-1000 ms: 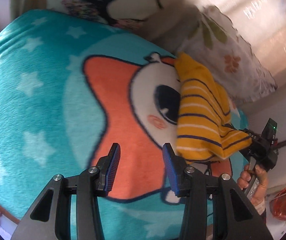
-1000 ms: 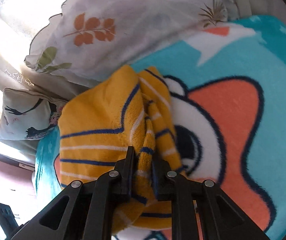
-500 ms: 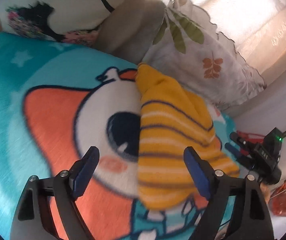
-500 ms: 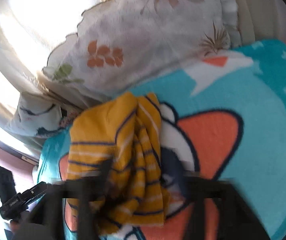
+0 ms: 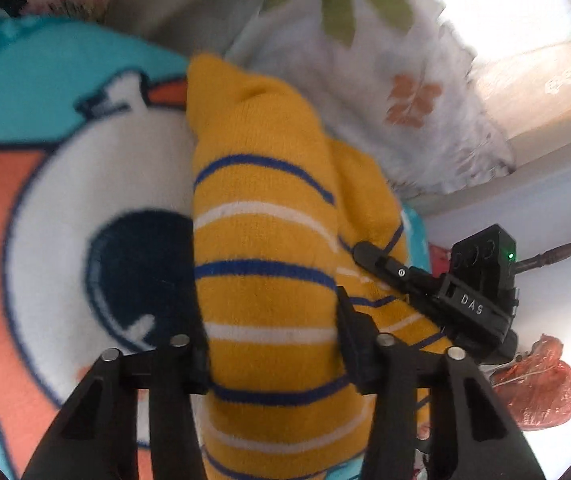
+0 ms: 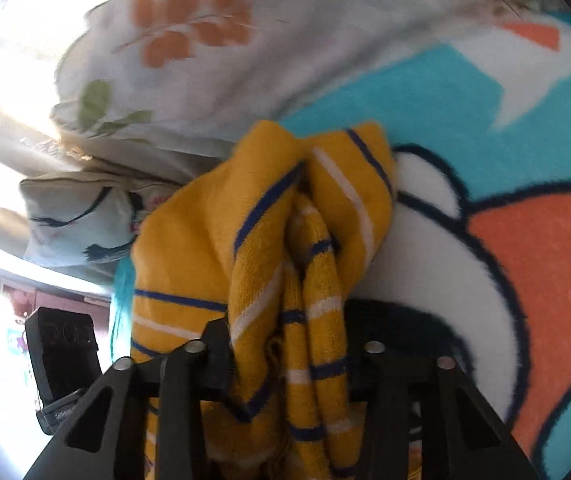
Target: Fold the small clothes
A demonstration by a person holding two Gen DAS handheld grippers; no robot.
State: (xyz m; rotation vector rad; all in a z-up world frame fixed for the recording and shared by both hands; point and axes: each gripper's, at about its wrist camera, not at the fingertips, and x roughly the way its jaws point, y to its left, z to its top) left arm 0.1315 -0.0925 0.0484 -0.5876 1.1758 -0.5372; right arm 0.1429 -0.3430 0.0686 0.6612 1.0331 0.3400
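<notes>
A yellow knit garment with blue and white stripes point(image 5: 265, 240) lies bunched on the teal cartoon blanket point(image 5: 45, 80). My left gripper point(image 5: 271, 336) is open, its jaws standing either side of the garment's near end. My right gripper point(image 6: 289, 344) is open too, with the garment's bunched folds point(image 6: 309, 272) lying between its jaws. In the left wrist view the right gripper point(image 5: 369, 256) reaches onto the garment's right side. The left gripper's body point(image 6: 65, 344) shows at the left edge of the right wrist view.
A white pillow with leaf prints point(image 5: 385, 80) lies just behind the garment, also in the right wrist view point(image 6: 205, 40). A second printed pillow point(image 6: 77, 216) sits further back. A red bag point(image 5: 537, 384) is off the bed's right side.
The right gripper has opened from its hold on the garment. The left gripper opened wider and moved right and forward, so the garment now lies between its jaws.
</notes>
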